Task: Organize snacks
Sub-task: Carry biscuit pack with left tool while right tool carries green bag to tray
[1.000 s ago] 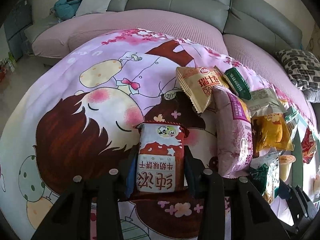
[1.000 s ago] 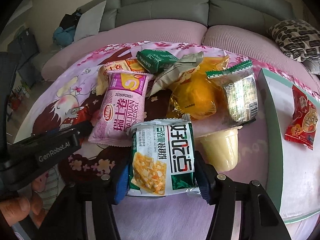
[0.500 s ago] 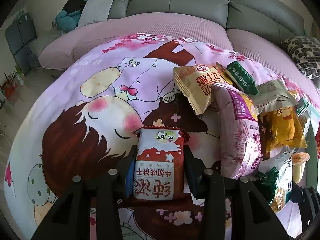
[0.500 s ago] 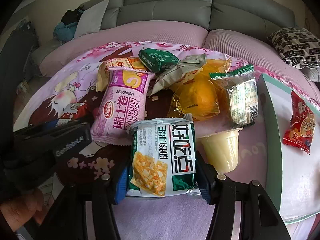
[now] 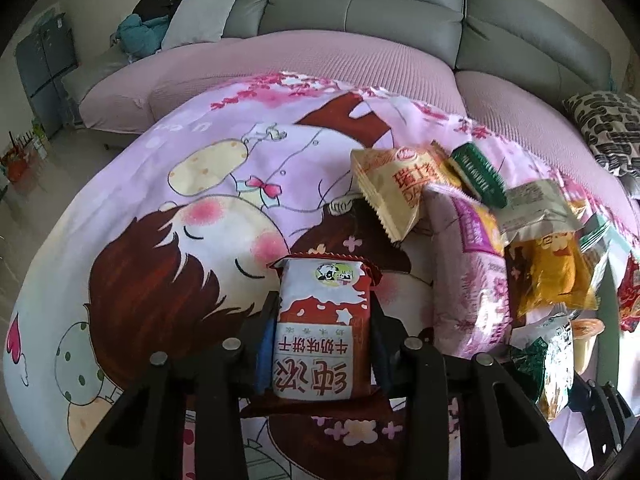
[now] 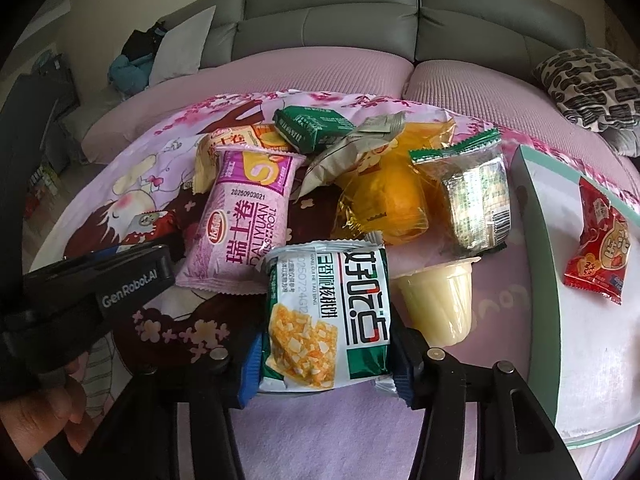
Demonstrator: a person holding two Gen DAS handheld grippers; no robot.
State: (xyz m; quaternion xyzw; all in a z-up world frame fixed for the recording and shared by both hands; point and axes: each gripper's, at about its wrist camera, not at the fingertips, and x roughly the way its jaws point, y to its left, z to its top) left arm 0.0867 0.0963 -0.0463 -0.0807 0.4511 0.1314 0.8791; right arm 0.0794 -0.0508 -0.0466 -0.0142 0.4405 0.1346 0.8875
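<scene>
Red-white milk biscuit pack (image 5: 320,332) clamped in left gripper (image 5: 320,344) over the cartoon blanket (image 5: 200,184), green-white nut crisp pack (image 6: 328,316) clamped in right gripper (image 6: 326,364) near the jelly cup (image 6: 438,300), only one red packet (image 6: 598,236) on the right-hand tray (image 6: 540,216), far pile unsorted, so early.

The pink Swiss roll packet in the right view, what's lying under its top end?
A cream and orange snack packet pokes out from beneath the pink Swiss roll packet, its upper left corner and top edge showing. The rest of it is covered, so its full length is hidden.
</scene>
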